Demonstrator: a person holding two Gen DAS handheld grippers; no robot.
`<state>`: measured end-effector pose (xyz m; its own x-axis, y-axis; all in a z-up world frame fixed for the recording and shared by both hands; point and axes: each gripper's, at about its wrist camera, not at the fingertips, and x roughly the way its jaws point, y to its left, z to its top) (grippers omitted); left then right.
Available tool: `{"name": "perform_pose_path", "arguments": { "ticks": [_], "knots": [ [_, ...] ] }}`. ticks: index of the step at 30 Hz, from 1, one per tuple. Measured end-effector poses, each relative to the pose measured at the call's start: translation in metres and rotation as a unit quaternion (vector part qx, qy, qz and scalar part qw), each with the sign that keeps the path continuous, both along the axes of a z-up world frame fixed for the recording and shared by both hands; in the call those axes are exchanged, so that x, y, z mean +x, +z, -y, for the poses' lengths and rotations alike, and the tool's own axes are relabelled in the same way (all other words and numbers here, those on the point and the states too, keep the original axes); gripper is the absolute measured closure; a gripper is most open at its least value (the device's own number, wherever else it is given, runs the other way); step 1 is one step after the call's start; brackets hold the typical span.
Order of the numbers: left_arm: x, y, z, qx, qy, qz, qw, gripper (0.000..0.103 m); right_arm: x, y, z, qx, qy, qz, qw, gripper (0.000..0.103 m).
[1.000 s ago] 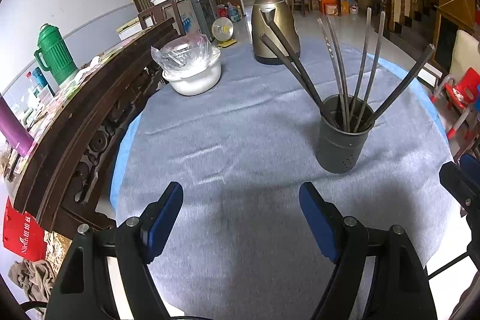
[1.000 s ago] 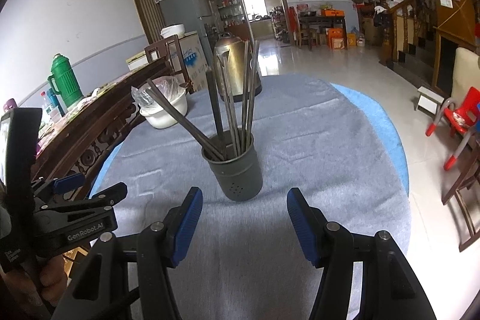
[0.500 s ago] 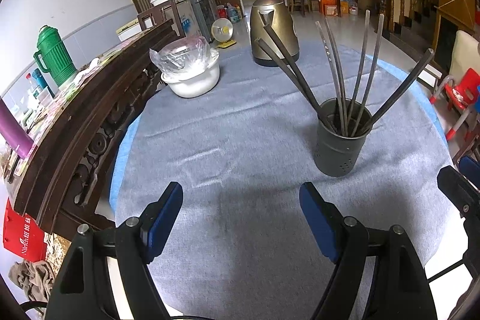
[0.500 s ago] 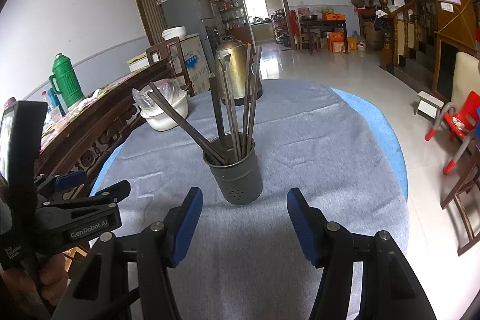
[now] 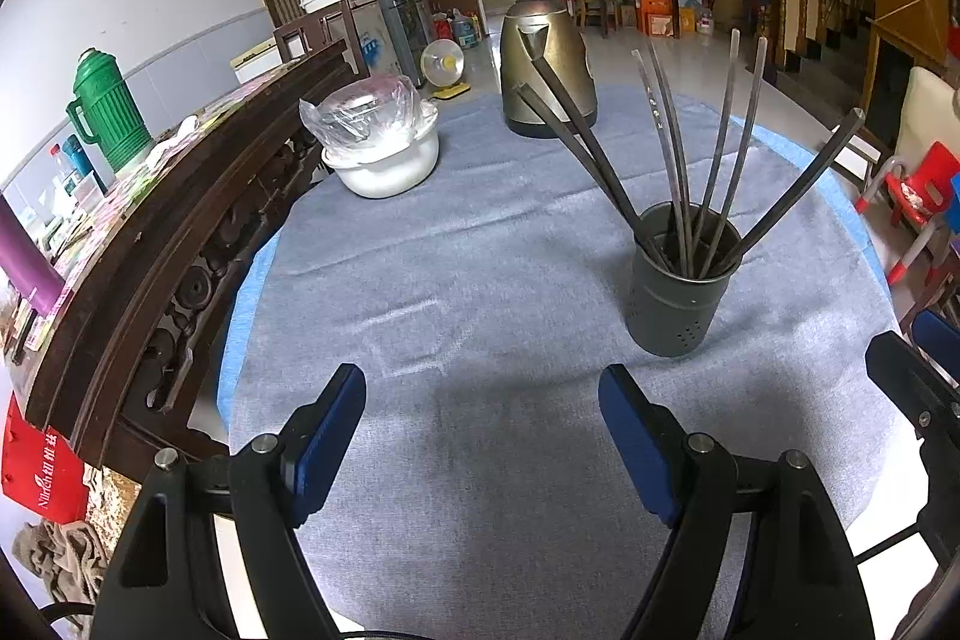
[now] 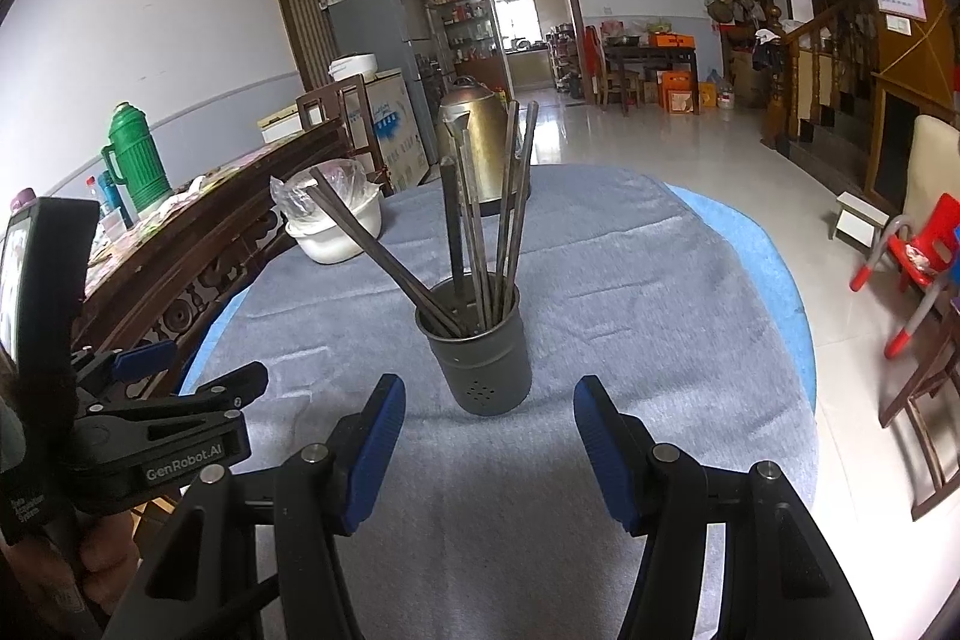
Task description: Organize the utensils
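"GenRobot.AI" is printed in white on the side of the left gripper (image 6: 180, 388), which is seen at the 9 o'clock edge of the right wrist view. White lettering beginning "Nirich", with characters beside it, is carried on a red bag (image 5: 42, 472) at the 8 o'clock edge of the left wrist view. Small marks can be made out on one utensil shaft, but they cannot be read.

The utensil holder (image 6: 483, 361) is stood upright on the bench (image 5: 480, 280). In the right wrist view it is found at 12 o'clock from the right gripper (image 6: 489, 454), just ahead of the gap between the fingers and touched by neither. In the left wrist view the holder (image 5: 678, 307) is placed at 1 o'clock from the left gripper (image 5: 483, 445), beyond the right-hand finger (image 5: 630, 436) and apart from it. The fingers of both grippers are spread apart and nothing is held in either.

The holder is a dark grey metal cylinder, pierced with small round holes low on its wall. The utensils (image 5: 690, 148) are long, slim, dark metal sticks, fanned out over the rim; some are flat-ended and squared, others thin and rounded. The bench is covered with a grey, slightly fuzzy cloth (image 6: 600, 280) over a round blue sheet. A brass-coloured kettle (image 5: 546, 64) is set at 12 o'clock on the bench, and a white bowl (image 5: 387, 160) wrapped in crinkled clear plastic at 11 o'clock. The fingers are faced with ribbed blue pads on black frames.
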<state>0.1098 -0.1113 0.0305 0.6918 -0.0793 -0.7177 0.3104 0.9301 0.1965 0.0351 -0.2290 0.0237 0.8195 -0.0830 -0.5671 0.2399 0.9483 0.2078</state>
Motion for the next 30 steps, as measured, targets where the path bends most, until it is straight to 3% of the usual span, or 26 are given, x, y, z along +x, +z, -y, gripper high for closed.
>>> {"name": "perform_pose_path", "arguments": {
  "ticks": [30],
  "knots": [
    [0.004, 0.006, -0.017, -0.023, 0.009, 0.005, 0.9997, 0.022, 0.003, 0.011, -0.021, -0.025, 0.01, 0.008, 1.0, 0.041]
  ]
}}
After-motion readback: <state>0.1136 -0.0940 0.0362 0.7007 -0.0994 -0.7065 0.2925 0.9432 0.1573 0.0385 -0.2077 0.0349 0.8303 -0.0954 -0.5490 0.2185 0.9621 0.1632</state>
